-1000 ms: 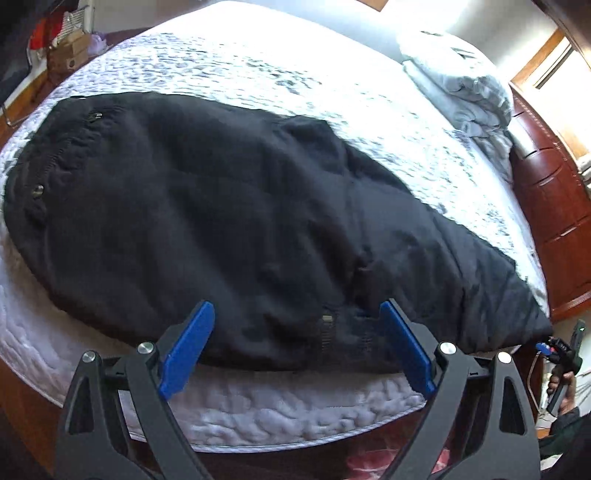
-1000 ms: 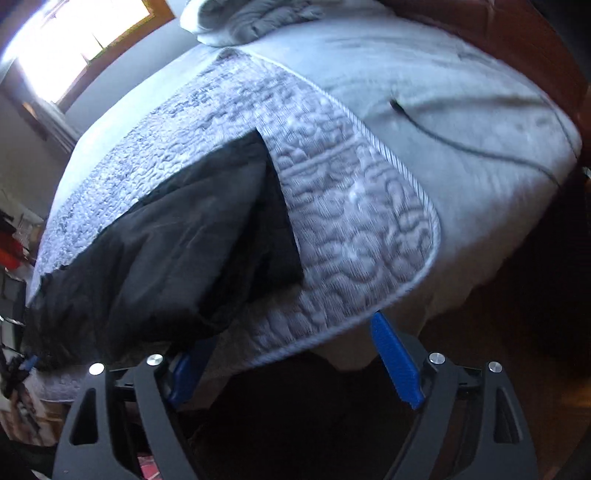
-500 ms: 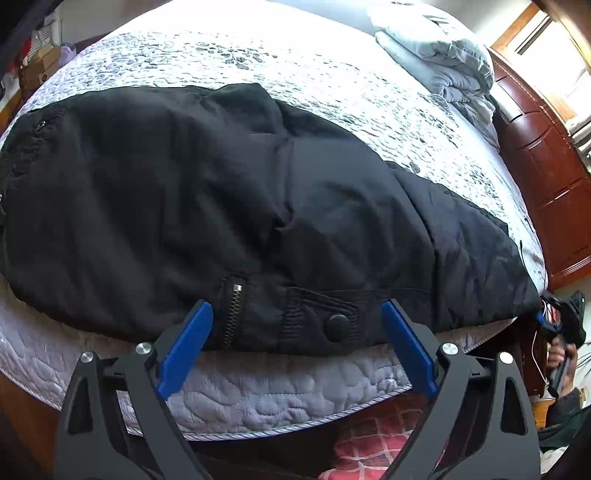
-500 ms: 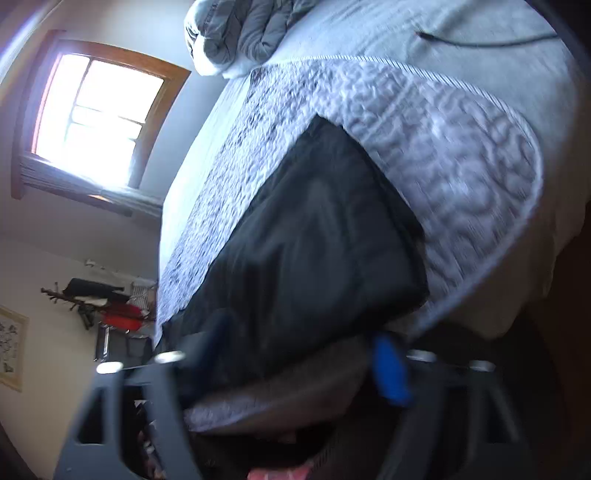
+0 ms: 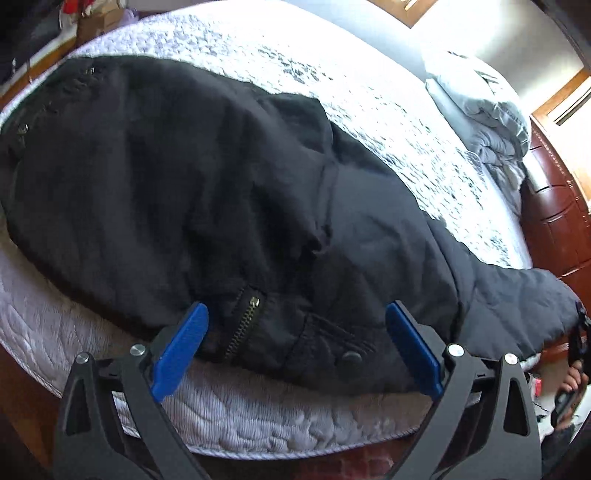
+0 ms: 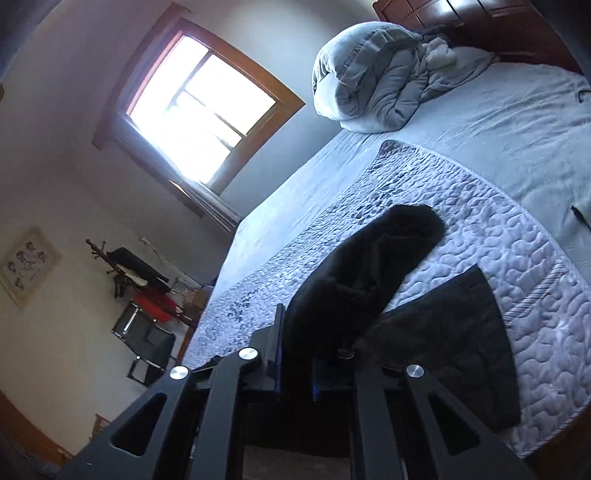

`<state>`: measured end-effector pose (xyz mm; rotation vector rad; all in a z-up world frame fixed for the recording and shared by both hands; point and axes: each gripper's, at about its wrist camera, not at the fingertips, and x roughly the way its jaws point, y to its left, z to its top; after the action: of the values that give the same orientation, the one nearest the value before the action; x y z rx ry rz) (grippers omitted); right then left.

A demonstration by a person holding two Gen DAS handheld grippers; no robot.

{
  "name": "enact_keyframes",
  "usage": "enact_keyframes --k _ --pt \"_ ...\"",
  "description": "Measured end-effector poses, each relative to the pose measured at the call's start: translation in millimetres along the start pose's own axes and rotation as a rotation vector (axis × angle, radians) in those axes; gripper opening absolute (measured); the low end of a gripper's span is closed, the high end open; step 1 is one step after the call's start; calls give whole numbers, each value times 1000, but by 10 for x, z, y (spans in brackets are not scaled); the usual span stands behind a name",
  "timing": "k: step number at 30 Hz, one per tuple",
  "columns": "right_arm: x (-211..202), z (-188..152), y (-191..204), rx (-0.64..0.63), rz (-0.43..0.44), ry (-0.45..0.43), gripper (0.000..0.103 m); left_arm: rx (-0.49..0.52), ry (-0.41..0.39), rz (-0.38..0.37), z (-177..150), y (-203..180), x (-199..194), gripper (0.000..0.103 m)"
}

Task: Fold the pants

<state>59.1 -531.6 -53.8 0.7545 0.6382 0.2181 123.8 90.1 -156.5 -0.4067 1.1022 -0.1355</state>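
Left tongs (image 5: 295, 345) wide over pants (image 5: 229, 206)—right tongs (image 6: 295, 363) apparently pinching them—duvet (image 6: 373, 77) beyond.

Pants (image 5: 229, 192) flat on quilt (image 5: 295, 417), rolled duvet (image 6: 369, 77) behind, by headboard (image 5: 554, 206).

Right gripper (image 6: 295, 354) jaws now closed on pants (image 6: 369, 266) leg, lifted off quilt (image 6: 517, 258).

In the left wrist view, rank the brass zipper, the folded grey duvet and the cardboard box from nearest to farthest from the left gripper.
1. Brass zipper: on the black pants, just ahead of the left gripper, between its open fingers.
2. Folded grey duvet: far right, by the wooden headboard.
3. Cardboard box: far left, beyond the bed; too close to call against the duvet.
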Motion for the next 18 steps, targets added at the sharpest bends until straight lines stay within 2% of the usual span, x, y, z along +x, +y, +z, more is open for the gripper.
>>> enact_keyframes --k 5,7,9,10,11,14,16,18 --pt "349 -403 -785 157 -273 233 10 56 2 57 1 -108 26 97" --pt "390 -520 -934 186 -294 258 12 62 5 55 -2 -97 10 97" --pt "340 -582 -999 227 -266 239 16 54 8 44 -1 -81 -17 97" --pt "327 -583 -1006 238 -259 231 27 47 11 40 -1 -55 -39 97" --pt "304 -582 -1006 246 -251 226 32 41 11 41 0 -26 -67 97" --pt "182 -577 -974 235 -261 215 40 12 -27 59 15 127 -248 97" --pt "126 -606 -950 258 -252 226 60 -17 -70 89 47 272 -425 97" --pt "120 -644 -974 280 -260 237 66 -56 -118 144 76 479 -633 97"
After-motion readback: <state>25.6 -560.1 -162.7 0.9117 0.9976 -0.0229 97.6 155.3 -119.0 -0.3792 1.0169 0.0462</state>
